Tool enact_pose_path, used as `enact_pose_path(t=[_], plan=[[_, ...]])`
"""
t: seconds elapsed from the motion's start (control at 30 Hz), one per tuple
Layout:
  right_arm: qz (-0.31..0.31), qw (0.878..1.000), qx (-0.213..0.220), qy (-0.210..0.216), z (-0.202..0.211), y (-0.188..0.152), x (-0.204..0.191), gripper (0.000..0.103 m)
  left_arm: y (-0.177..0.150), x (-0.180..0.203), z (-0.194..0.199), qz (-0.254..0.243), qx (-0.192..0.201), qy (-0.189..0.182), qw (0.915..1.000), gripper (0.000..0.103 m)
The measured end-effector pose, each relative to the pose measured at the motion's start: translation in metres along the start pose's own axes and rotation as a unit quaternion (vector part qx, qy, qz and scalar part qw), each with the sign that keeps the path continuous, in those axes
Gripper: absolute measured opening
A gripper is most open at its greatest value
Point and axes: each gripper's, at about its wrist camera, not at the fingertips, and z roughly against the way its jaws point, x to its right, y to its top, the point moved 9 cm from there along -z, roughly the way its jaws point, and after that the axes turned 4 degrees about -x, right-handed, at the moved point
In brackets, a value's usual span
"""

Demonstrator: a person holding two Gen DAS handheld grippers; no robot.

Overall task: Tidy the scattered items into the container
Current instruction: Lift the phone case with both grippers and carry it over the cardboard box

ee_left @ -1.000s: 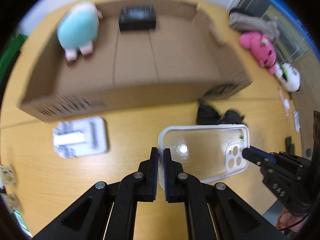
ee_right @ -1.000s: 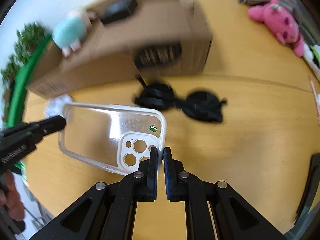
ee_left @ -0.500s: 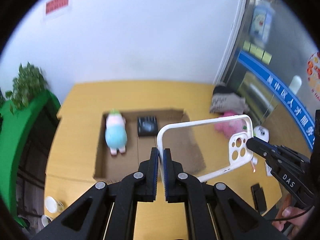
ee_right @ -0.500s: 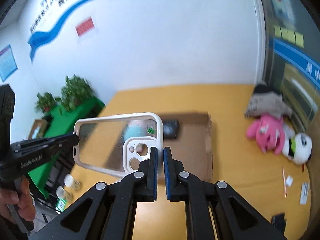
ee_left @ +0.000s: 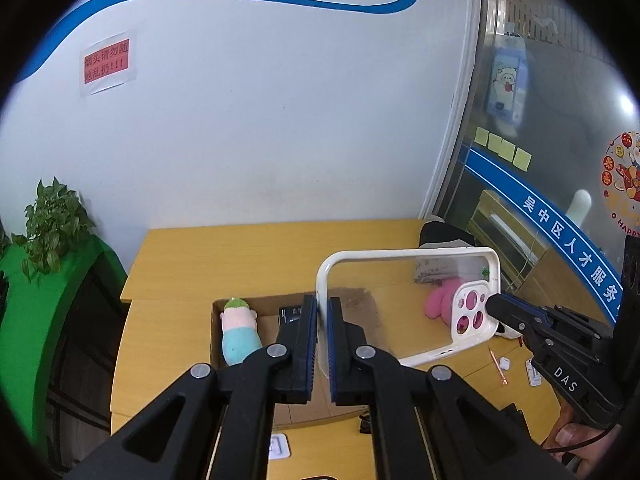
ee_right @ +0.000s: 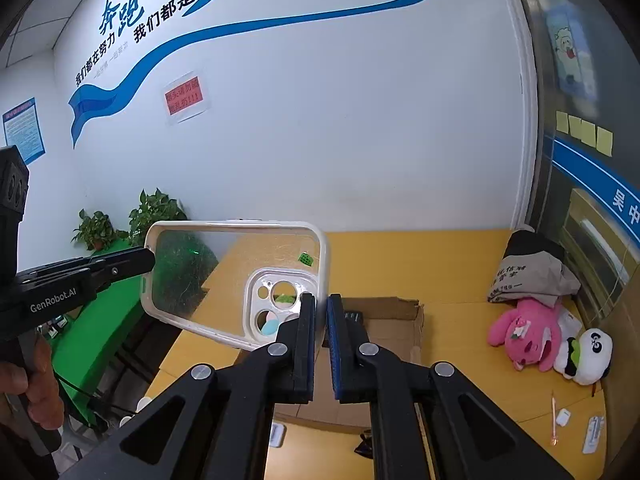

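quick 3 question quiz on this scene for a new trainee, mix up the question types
1. True or false: the clear white-rimmed phone case is held by both the left hand-held gripper and the right hand-held gripper.
2. Which toy lies inside the open brown cardboard box? A) the pink plush toy B) the blue-and-pink plush toy with a green top C) the white panda plush
3. Fill in: the pink plush toy lies on the yellow wooden ____, outside the box.

Key: 1 true; 2 B; 3 table
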Motion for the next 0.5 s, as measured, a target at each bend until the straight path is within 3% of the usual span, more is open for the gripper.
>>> enact_pose_path(t=[0.2, 0.5], plan=[[0.005, 1.0, -0.028, -0.006, -0.045, 0.009, 0.016, 0.006, 0.01, -0.009, -0.033, 0.01, -0.014, -0.009, 0.9998, 0.004], [-0.003, 0.997, -0.079, -0.012, -0.137, 0.011, 0.048, 0.006, 0.016, -0.031, -0.131, 0.037, -0.059, -0.013, 0.9975, 0.004]])
